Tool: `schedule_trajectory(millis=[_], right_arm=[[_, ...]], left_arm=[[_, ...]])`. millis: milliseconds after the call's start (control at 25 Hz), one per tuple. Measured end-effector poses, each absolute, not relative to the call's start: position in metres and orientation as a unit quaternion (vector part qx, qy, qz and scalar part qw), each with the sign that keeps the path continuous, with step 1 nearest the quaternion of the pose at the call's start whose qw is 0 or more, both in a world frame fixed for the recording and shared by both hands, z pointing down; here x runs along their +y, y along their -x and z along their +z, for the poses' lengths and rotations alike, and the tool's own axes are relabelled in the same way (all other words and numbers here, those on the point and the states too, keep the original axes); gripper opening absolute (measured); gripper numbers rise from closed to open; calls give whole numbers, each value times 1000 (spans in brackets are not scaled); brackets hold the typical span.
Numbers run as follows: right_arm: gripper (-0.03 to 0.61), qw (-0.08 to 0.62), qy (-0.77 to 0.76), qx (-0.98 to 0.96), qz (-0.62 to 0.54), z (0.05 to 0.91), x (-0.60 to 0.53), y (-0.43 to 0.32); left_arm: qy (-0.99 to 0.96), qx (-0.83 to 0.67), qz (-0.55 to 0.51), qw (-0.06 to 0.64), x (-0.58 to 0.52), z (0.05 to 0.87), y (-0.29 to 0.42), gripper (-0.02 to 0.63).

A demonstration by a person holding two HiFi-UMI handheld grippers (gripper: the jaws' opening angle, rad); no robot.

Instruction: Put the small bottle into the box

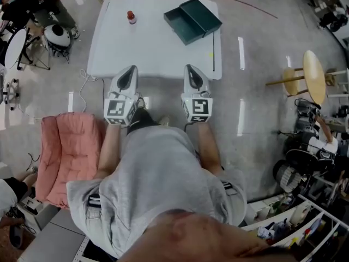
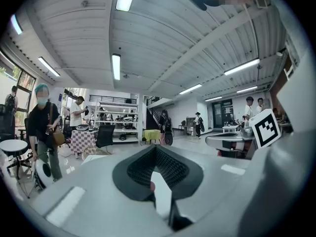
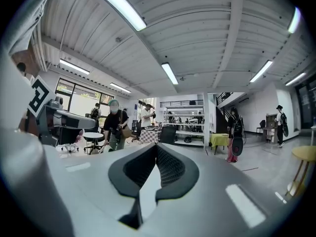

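The small red-capped bottle [image 1: 131, 17] stands upright near the far edge of the white rectangular tabletop [image 1: 147, 51]. It is straight ahead of the left gripper's [image 1: 129, 69] jaws and well apart from them. To the bottle's right, well clear of it, lies the dark green rectangular box [image 1: 192, 19]. The box is open, its two shallow halves side by side, and it sits ahead of the right gripper's [image 1: 191, 68] jaws at the tabletop's far right corner.

Both grippers are held side by side at the tabletop's near edge. The left gripper's [image 2: 156, 148] jaws are pressed together with nothing between them, and so are the right gripper's [image 3: 157, 146] jaws. Behind and to the left of the left jaws, a pink cushioned seat [image 1: 68, 154] rests on the floor.
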State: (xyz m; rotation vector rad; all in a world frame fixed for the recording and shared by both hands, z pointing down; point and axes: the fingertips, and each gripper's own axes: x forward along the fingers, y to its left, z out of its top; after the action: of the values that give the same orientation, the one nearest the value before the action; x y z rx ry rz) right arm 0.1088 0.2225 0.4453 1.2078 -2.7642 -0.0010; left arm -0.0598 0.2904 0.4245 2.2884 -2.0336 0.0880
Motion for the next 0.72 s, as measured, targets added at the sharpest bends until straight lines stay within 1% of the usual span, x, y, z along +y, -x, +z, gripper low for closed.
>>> schedule_trajectory(millis=[160, 360, 720], right_arm=[[3, 52, -387, -921, 8, 449, 219, -97], [3, 59, -375, -925, 10, 455, 203, -78], [3, 70, -377, -924, 14, 462, 145, -43]], left_arm=[[-737, -673, 34, 44, 289, 430, 71, 11], [-730, -680, 36, 48, 271, 433, 89, 12], [-725, -686, 36, 51, 209, 431, 136, 12]])
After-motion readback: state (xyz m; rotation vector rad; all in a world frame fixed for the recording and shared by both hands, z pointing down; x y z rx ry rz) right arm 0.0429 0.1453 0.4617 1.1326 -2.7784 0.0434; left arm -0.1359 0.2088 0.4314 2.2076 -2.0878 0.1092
